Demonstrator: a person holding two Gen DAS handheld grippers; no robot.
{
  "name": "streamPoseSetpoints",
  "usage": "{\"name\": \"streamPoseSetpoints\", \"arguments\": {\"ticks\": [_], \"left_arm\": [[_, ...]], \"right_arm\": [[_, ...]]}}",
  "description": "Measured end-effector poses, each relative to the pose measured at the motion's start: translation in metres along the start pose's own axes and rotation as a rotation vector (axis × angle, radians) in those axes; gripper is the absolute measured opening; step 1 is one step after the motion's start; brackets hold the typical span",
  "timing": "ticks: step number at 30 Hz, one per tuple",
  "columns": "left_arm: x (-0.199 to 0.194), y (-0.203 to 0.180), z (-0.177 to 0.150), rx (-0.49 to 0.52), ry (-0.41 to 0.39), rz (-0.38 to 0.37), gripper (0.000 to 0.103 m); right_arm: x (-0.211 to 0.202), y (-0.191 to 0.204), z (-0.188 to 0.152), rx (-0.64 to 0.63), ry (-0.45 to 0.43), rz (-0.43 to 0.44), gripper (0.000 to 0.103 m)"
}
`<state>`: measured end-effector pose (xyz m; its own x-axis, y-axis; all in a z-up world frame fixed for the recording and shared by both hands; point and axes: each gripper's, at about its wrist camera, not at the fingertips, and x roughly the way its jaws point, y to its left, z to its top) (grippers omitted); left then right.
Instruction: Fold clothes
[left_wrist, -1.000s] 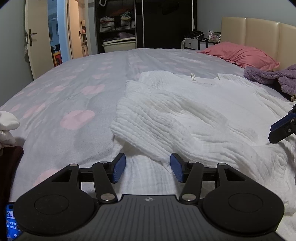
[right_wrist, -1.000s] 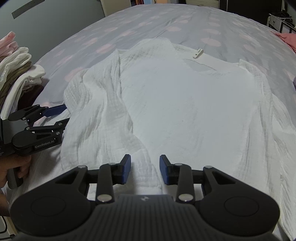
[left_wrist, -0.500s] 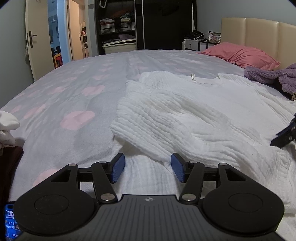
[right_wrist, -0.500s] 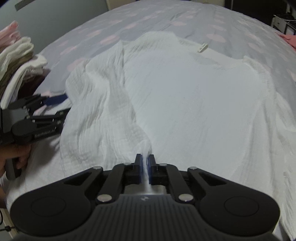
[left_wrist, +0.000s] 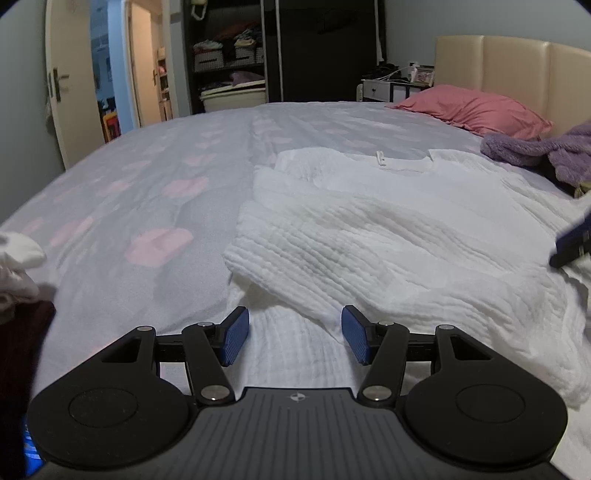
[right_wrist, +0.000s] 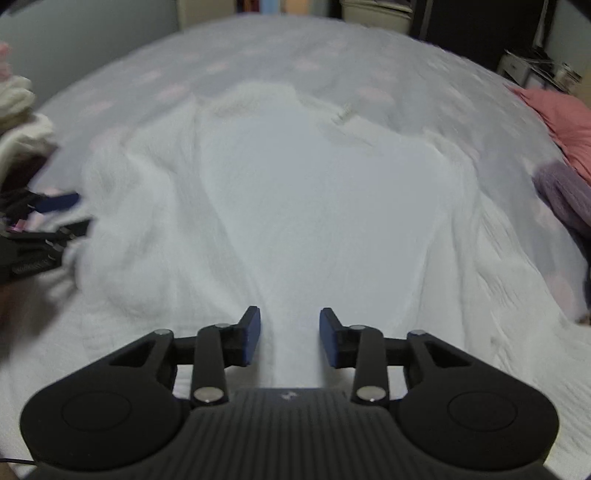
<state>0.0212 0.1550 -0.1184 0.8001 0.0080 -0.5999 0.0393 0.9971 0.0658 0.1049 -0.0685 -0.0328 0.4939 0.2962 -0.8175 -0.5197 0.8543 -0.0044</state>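
White crinkled cotton, a top (left_wrist: 388, 236), lies spread across the right half of the bed (left_wrist: 155, 192), its neckline and small label (left_wrist: 380, 158) at the far end and its hem near both cameras. One sleeve is folded inward over the body on the left side, making a thick ridged band. The bedsheet is pale grey with pink blotches.

At the near edge of the garment, the left gripper (left_wrist: 294, 338) has its blue-padded jaws spread wide, with the hem lying loose between and under them; nothing is pinched. In the right wrist view, which is blurred, the right gripper (right_wrist: 289, 338) is also parted over the middle of the hem, jaws well apart and empty, cloth beneath them.

A pink pillow (left_wrist: 476, 114) rests at the far right against a beige padded headboard (left_wrist: 517, 70), and a purple fuzzy garment (left_wrist: 546, 151) lies just beside the top's right shoulder. A pile of folded clothes (right_wrist: 18, 107) sits at the left edge of the bed. Far across the room stand a dark wardrobe (left_wrist: 325, 48) and an open door (left_wrist: 68, 85).
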Motion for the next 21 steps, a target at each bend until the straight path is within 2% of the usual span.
{"name": "streamPoseSetpoints", "arguments": {"ticks": [4,7,9,10,12,15,16,17,18,19,21], "left_arm": [[-0.007,-0.007,0.0,0.03,-0.004,-0.007,0.054],[-0.013,-0.012,0.0,0.052,-0.007,-0.012,0.054],[-0.016,-0.016,0.0,0.067,-0.009,-0.015,0.054],[-0.018,-0.017,0.0,0.075,-0.011,-0.017,0.054],[-0.022,-0.021,0.0,0.09,-0.013,-0.02,0.054],[-0.025,-0.026,0.0,0.108,-0.013,-0.027,0.054],[-0.026,-0.027,0.0,0.113,-0.012,-0.029,0.054],[-0.026,-0.028,-0.001,0.117,-0.011,-0.032,0.054],[-0.026,-0.029,-0.001,0.121,-0.009,-0.035,0.054],[-0.026,-0.031,-0.001,0.125,-0.008,-0.038,0.054],[-0.027,-0.031,-0.002,0.13,-0.006,-0.038,0.054]], "right_arm": [[-0.011,0.0,-0.005,-0.019,0.028,0.13,0.038],[-0.01,0.005,-0.015,-0.035,0.052,0.135,0.04],[-0.007,0.004,-0.019,-0.049,0.053,0.106,0.052],[-0.006,-0.001,-0.02,-0.022,0.043,0.095,0.056],[-0.005,-0.01,-0.022,0.032,0.024,0.075,0.056],[-0.002,-0.033,-0.028,0.212,0.036,0.122,0.055],[0.001,-0.039,-0.031,0.257,0.057,0.136,0.049],[0.002,-0.038,-0.031,0.243,0.069,0.14,0.032],[0.003,-0.037,-0.032,0.226,0.082,0.143,0.022],[0.003,-0.035,-0.032,0.21,0.094,0.147,0.007],[-0.006,-0.034,-0.026,0.169,0.068,0.14,0.006]]}}
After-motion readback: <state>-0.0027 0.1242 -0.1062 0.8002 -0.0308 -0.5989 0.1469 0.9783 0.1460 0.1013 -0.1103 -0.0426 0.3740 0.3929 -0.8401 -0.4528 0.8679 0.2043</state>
